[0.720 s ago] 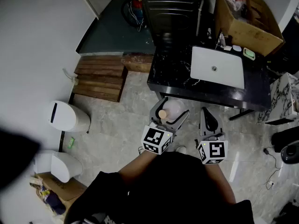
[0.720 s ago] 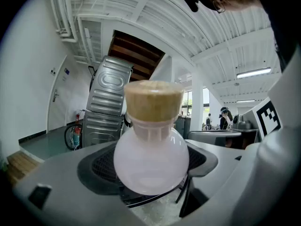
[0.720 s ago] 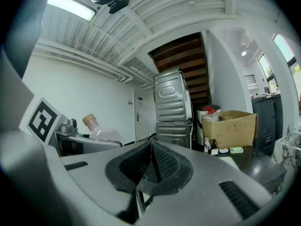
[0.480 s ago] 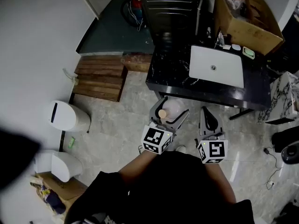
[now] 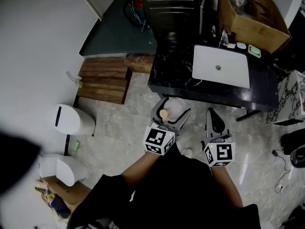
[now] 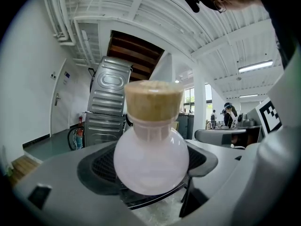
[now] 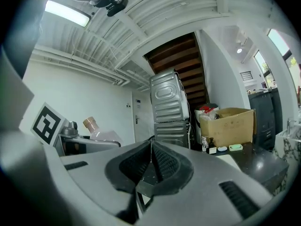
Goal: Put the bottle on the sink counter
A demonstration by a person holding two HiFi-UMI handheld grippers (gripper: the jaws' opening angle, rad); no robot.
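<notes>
A round pale bottle with a tan cork cap sits between the jaws of my left gripper, which is shut on its wide body. In the head view the bottle hangs just in front of the near edge of the black sink counter. A white basin is set into that counter. My right gripper is beside the left one, its jaws shut together with nothing between them. From the right gripper view the bottle shows at the left.
A cardboard box and small soap items stand at the counter's back right. A metal appliance is behind the counter. Wooden steps and a white bin are on the floor to the left.
The view has shifted slightly; both grippers and the bottle sit a little closer to the counter's front edge. The grip has not changed.
</notes>
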